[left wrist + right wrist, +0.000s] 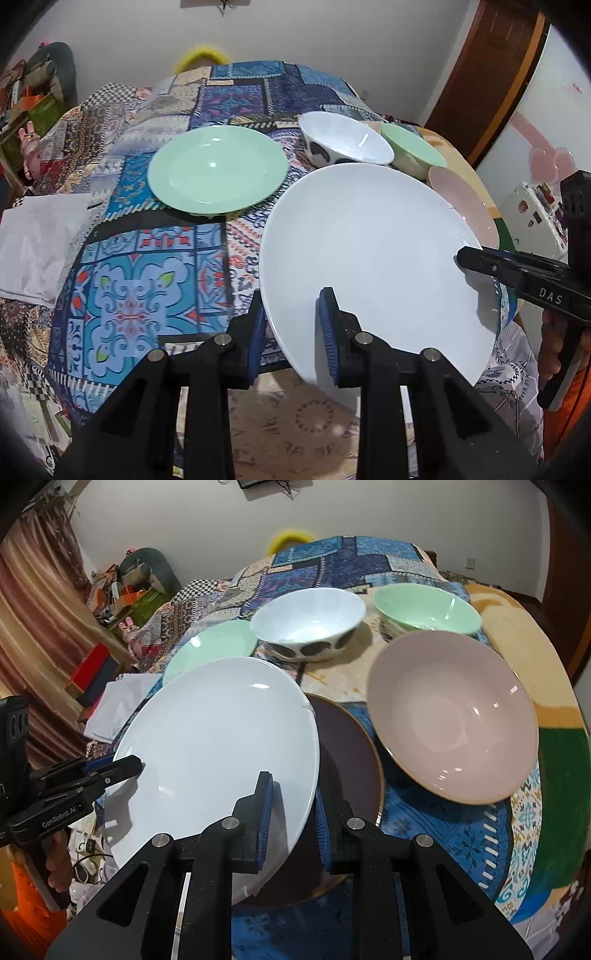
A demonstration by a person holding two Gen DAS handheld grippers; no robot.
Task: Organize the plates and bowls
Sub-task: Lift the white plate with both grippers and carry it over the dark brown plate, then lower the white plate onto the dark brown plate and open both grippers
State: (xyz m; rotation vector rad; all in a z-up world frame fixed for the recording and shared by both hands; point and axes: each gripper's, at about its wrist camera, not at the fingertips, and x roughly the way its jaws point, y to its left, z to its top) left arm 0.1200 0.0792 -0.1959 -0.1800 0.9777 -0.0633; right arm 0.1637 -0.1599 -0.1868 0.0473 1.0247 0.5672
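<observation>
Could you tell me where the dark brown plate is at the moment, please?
In the right wrist view the dark brown plate lies on the table, partly under the white plate's right edge, left of the pink bowl.

White letters "DAS" stand on the black plastic right gripper [469, 260]; "GenRobot.AI" stands on the black plastic left gripper [125, 768].
</observation>
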